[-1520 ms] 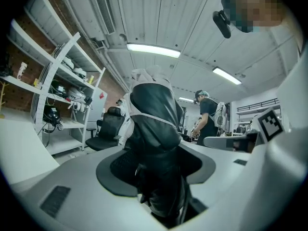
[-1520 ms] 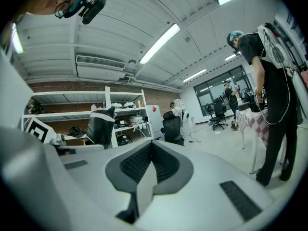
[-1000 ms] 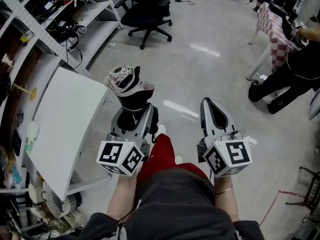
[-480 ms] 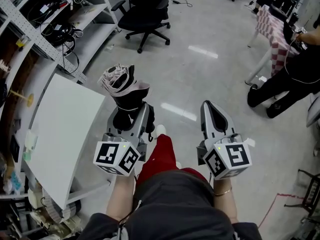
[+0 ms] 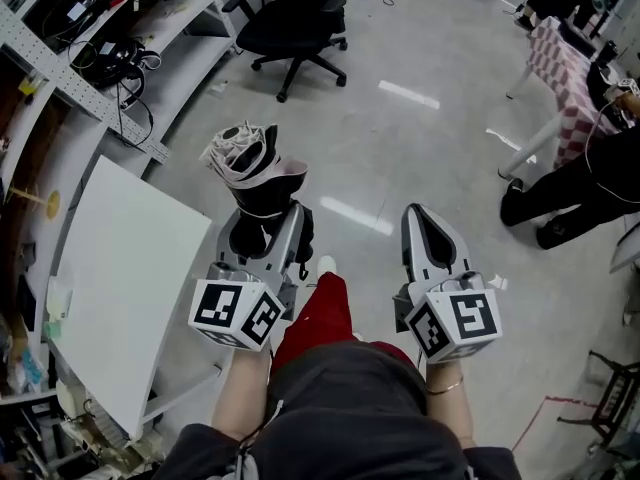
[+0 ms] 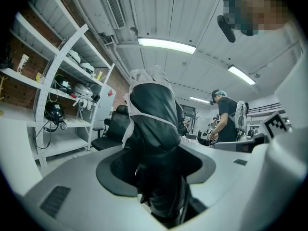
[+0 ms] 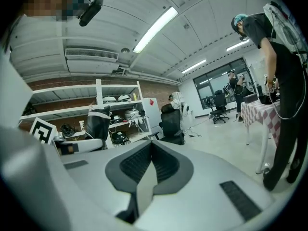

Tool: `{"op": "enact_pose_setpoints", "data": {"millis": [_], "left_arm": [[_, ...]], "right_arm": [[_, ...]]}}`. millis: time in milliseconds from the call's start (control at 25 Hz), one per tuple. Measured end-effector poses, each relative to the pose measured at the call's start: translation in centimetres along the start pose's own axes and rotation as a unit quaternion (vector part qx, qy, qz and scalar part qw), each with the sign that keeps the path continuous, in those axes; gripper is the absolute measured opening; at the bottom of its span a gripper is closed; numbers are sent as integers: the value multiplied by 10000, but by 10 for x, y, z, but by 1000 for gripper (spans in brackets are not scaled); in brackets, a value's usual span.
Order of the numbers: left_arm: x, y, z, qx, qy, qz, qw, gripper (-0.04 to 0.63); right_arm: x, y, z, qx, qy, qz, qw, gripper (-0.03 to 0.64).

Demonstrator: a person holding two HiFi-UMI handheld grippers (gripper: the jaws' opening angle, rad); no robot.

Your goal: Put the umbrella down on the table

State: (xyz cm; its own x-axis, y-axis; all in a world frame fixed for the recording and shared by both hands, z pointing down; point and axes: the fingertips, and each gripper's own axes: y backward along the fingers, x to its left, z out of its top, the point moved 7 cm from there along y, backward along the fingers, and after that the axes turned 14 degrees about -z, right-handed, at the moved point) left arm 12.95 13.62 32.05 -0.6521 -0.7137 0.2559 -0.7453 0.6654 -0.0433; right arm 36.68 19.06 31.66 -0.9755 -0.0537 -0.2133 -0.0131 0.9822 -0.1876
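A folded black umbrella [image 5: 252, 164] with white trim sticks forward out of my left gripper [image 5: 265, 220], which is shut on its lower end. In the left gripper view the umbrella [image 6: 151, 124] fills the space between the jaws of the left gripper [image 6: 161, 182] and stands up in front of the camera. My right gripper [image 5: 425, 223] is held level beside it, over the floor, shut with nothing in it; its pads [image 7: 139, 165] meet. The white table [image 5: 120, 268] lies to the left of the left gripper, a little apart from the umbrella.
Metal shelves [image 5: 90, 48] with cables stand behind the table. A black office chair [image 5: 295, 18] is ahead on the grey floor. At the right a person in black [image 5: 580, 188] bends by a table with a checked cloth [image 5: 565, 58]. The holder's red shoe [image 5: 320, 308] shows between the grippers.
Both grippers have moved on across the floor together, alongside the white table. The umbrella has stayed in the left gripper's hold and the right gripper has stayed shut.
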Motion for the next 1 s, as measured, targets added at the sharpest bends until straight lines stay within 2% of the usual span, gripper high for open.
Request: {"op": "enact_pose_setpoints", "data": {"millis": [200, 440, 720, 1000], "left_arm": [[53, -32, 17, -3, 176, -4, 9998, 238], [111, -61, 35, -73, 195, 96, 9997, 238], [179, -65, 59, -178, 241, 412, 9987, 238], [223, -62, 68, -350, 312, 747, 9961, 238]], "right_arm": [[21, -68, 15, 62, 28, 85, 9999, 18], [49, -143, 25, 52, 19, 316, 9995, 18], [96, -210, 38, 40, 120, 607, 9981, 18], [127, -257, 38, 144, 256, 955, 9950, 18]]}}
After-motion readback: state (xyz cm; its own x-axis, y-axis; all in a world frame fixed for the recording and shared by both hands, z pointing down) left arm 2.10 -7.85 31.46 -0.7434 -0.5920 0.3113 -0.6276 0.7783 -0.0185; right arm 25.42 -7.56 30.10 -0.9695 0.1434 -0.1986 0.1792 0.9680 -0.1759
